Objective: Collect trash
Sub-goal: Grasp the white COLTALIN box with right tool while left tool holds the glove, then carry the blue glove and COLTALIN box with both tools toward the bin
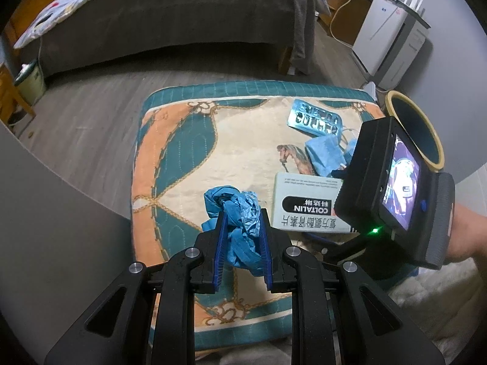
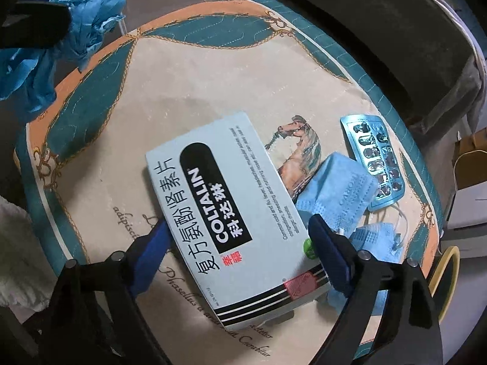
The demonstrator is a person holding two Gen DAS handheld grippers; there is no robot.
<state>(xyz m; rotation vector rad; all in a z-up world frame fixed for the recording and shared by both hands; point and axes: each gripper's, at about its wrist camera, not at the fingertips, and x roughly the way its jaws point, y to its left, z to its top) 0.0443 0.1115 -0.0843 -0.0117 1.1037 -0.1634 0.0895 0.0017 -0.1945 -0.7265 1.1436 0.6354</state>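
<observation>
Blue pads of the right gripper point(image 2: 240, 254) straddle the medicine box point(image 2: 231, 228), jaws open; square them before squeezing, while at ten o'clock the left gripper point(image 1: 242, 245) clamps crumpled blue plastic point(image 1: 234, 213)

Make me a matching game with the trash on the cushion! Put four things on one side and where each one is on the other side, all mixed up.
Things:
1. crumpled blue glove
2. medicine box
3. blister pack
4. blue face mask

Places:
A. lying between the box and the blister pack
B. between the open fingers of the right gripper
C. pinched in the left gripper
D. farthest right on the cushion in the right wrist view

Pairs: 1-C, 2-B, 3-D, 4-A
</observation>
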